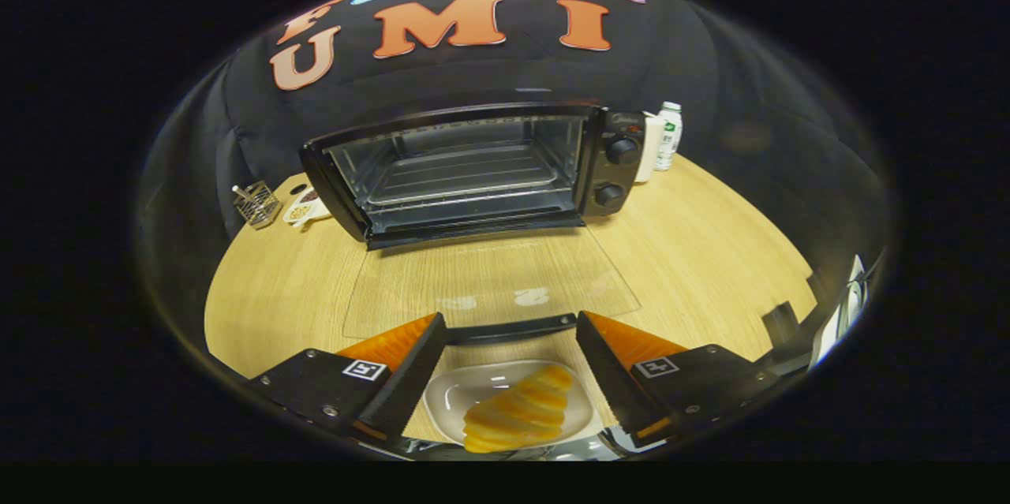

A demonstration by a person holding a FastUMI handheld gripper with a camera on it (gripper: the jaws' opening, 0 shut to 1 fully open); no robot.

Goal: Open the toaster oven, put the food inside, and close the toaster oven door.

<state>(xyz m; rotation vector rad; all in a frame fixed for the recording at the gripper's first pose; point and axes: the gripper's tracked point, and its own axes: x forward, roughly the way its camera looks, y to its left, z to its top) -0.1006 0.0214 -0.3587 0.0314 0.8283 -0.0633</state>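
The black toaster oven (473,173) stands at the back of the wooden table (710,252) with its cavity and wire rack showing. Its glass door (489,275) lies folded down flat toward me, and the dark door handle (513,328) runs across just at my fingertips. My gripper (510,322) is open, its fingers spread wide with nothing pressed between them. Below and between the fingers sits a white plate (454,393) carrying a golden croissant (521,409), on the near side of the handle.
Two knobs (622,151) sit on the oven's right panel. A white carton (651,145) and a small bottle (669,133) stand right of the oven. Left of it are a small wire holder (256,203) and a small white dish (304,208).
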